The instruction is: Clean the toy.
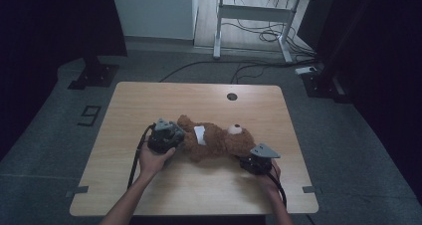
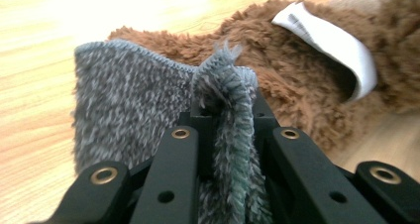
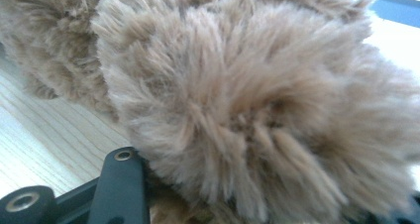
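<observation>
Grey floor (image 1: 348, 135); white desk (image 1: 259, 8) behind, cables (image 1: 263, 36) beneath; dim light.

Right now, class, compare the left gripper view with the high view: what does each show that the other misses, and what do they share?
Left gripper view: the left gripper pinching a fuzzy grey knitted cloth, weave visible. High view: the whole wooden table, both hands, the right gripper at the bear's head, the desk behind. Both: the brown plush teddy bear with its white label.
</observation>
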